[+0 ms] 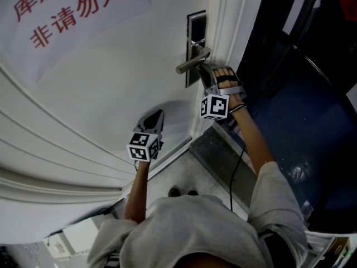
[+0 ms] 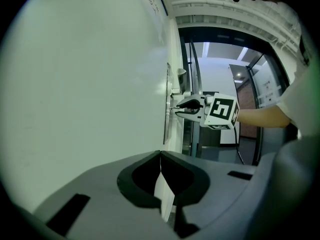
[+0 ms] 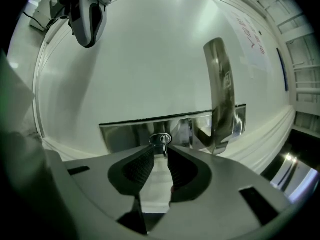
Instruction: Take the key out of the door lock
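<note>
Key (image 3: pixel 164 143) sits in the keyhole of the shiny lock plate (image 3: pixel 125 131) on the white door (image 1: pixel 111 82), just beside the lever handle (image 3: pixel 220 94). We see it edge-on between the tips of the right gripper (image 3: pixel 158 153), whose fingers (image 3: pixel 142 166) stand apart on either side of it, with a gap showing on one side, so we read them as open around the key, not clamped on it. The left gripper (image 1: pixel 158 116) hangs close to the door face, well apart from the lock, its fingers (image 2: pixel 145 176) closed together on nothing. A sign with red characters (image 1: pixel 72 10) is fixed to the door
</note>
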Available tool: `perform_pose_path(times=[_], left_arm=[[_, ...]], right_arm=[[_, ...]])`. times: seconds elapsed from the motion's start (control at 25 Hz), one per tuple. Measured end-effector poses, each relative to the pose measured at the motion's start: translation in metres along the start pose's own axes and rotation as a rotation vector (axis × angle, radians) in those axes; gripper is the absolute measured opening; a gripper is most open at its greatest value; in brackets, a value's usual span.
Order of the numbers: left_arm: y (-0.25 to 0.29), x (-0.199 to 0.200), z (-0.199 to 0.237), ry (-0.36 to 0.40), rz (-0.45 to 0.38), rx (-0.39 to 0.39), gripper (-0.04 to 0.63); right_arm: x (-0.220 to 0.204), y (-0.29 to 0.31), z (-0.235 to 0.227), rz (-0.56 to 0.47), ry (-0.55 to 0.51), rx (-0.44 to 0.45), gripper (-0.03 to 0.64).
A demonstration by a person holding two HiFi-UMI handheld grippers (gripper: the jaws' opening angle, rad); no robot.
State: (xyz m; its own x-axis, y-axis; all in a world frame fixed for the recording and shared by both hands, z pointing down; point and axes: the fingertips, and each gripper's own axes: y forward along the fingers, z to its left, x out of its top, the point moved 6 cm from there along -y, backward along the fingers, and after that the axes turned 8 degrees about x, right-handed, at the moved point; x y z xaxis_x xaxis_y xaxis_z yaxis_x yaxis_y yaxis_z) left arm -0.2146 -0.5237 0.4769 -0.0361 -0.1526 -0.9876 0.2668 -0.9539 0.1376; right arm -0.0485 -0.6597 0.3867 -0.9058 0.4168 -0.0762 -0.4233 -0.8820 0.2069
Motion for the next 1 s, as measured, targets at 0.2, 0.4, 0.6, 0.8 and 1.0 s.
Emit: perform_pose_path(times=[0.2,0.4,0.6,0.8,1.0], left_arm=[[0.0015,-0.0035,0.0024,-0.008,0.006,0.000,0.018],[0.0021,-0.0036,0.0018,-0.007,0.008,-0.003,0.018],[0.0033,-0.0062,0.0031,-0.015,0.009,-0.002,0.018],[0.0016,-0.0055,0.0011,-0.015,0.007,-0.006,0.018],[-0.0007,-0.0039,-0.0002,-0.013,0.006,-0.005,0.018]], right_arm=[[0.0025,0.0048,-0.0010,-0.011,-0.003,-0.027,0.073],[0.0050,0.0047,-0.0030,0.012,-0.046,-0.058,0.032],[0.0055,0.0052,-0.0028,0.019,-0.042,-0.066,0.031],[0.0057,0.0042,-0.0029,0.022,-0.039,-0.063,0.029],[0.0056,0.0035,-0.0030,0.026,-0.033,-0.059,0.029]])
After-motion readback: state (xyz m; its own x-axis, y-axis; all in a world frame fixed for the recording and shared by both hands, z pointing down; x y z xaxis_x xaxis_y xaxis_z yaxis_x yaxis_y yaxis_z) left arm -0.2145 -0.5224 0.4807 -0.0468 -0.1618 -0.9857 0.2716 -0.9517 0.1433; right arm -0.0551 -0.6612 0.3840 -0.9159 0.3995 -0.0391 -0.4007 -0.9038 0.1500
